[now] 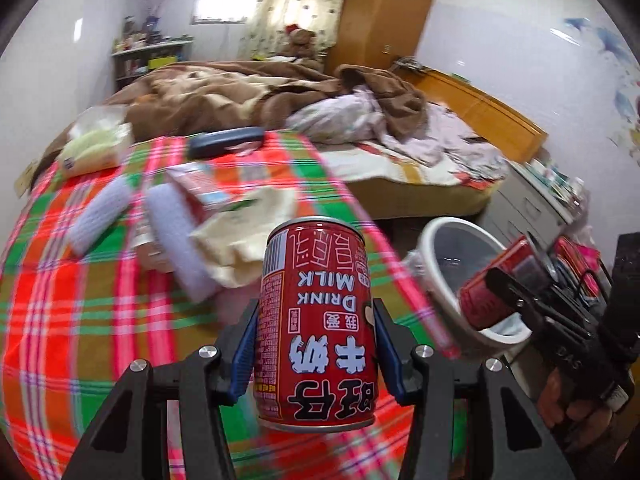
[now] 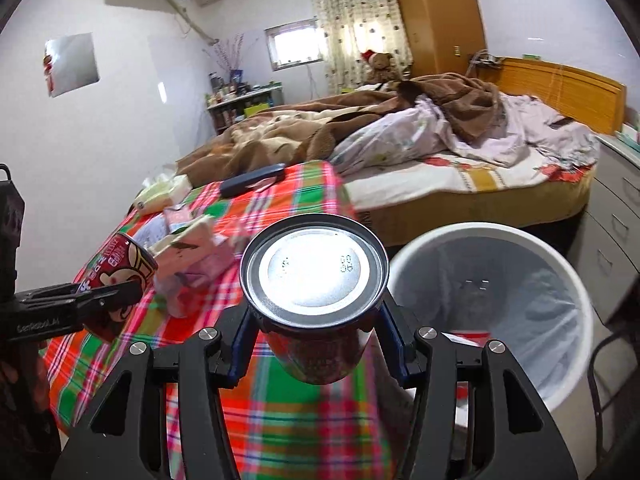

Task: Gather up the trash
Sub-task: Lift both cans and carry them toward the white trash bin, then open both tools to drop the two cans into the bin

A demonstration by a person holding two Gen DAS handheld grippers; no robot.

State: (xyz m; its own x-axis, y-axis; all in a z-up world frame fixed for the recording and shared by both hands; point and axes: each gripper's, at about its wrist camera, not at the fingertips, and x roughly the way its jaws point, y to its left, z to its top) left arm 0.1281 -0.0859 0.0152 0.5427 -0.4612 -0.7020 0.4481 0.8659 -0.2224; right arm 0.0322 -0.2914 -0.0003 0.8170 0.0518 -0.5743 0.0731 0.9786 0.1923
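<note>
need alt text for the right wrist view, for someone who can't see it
The right tool grips a red drink can by its sides, its silver end facing the camera, above a plaid-covered table beside a white lined trash bin. At left, the left tool holds a second red can. An unmade bed lies behind.

We are looking into a bedroom: daylight is coming through a small window [image 2: 295, 45] and patterned curtains [image 2: 360, 28], an orange wooden wardrobe [image 2: 438, 12] is standing beside them, and a rumpled brown blanket [image 2: 280, 128] is lying across the bed [image 2: 480, 196].
</note>
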